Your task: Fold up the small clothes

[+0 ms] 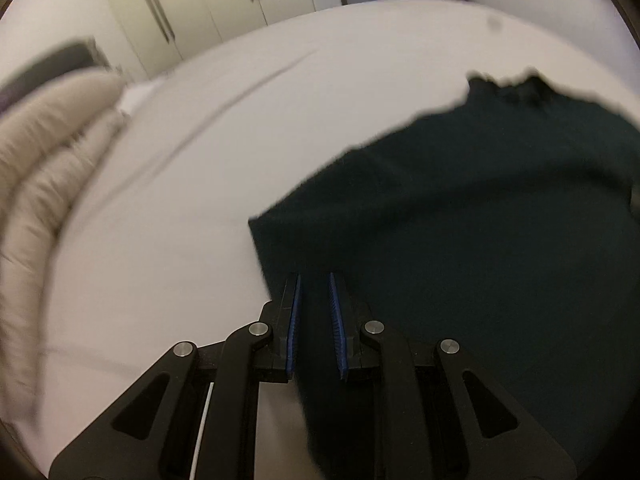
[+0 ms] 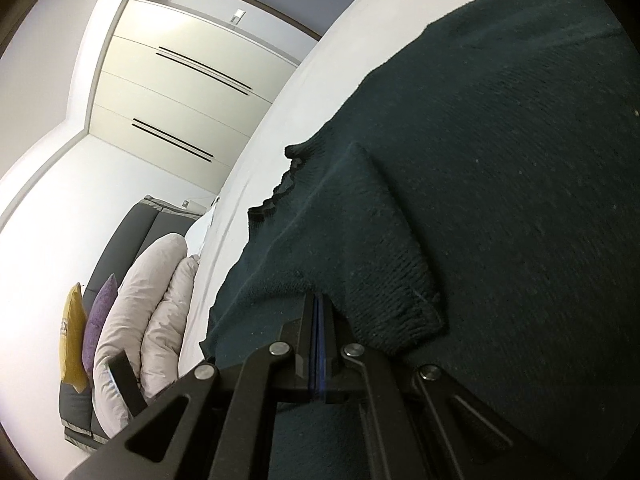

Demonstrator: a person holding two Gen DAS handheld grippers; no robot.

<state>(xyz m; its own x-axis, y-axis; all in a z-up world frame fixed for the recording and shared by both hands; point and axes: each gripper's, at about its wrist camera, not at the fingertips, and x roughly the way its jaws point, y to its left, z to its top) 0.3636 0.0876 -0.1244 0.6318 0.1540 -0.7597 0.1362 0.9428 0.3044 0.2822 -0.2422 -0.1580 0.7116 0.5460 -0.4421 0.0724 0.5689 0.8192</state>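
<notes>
Right-wrist view only: your right gripper (image 2: 319,304), jaws clenched on the dark green sweater (image 2: 480,184) at its sleeve. Left-wrist view: your left gripper (image 1: 314,280), jaws parted astride the hem; bare white bed (image 1: 168,208) toward 10 o'clock.

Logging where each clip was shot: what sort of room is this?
Most likely a bedroom: a white bed with a dark green sweater on it, pillows at its head, and a tall cream wardrobe behind.
</notes>
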